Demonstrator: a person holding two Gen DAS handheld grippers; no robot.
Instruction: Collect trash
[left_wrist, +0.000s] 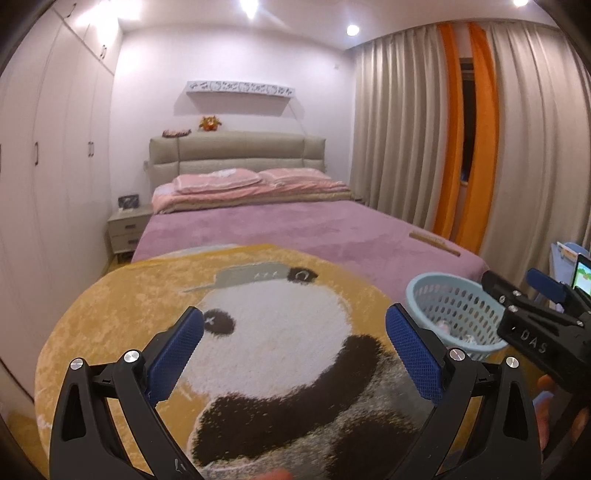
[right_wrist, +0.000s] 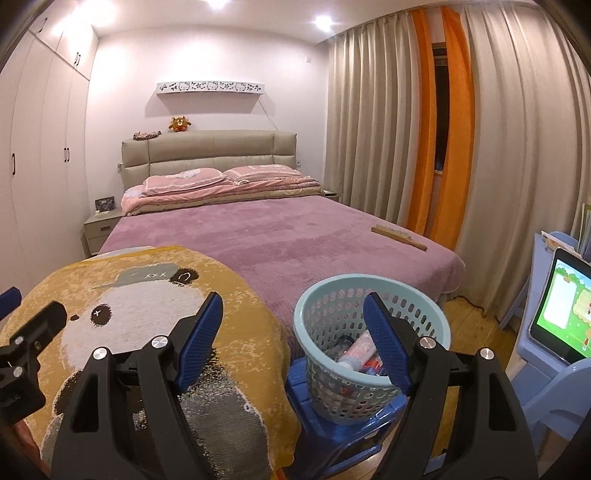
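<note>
Left gripper (left_wrist: 294, 326) and right gripper (right_wrist: 293, 315): both gaped wide, empty. Blue basket (right_wrist: 436, 314), lower centre-right of the right view, sat on a blue stool (right_wrist: 332, 424) beside the panda rug (right_wrist: 147, 314), apparently staged for easy reach; bottles (right_wrist: 354, 352) lay inside.

Yellow panda rug (left_wrist: 155, 295), pale-blue perforated basket (right_wrist: 373, 332) (mauve bedspread (right_wrist: 280, 229)).
</note>
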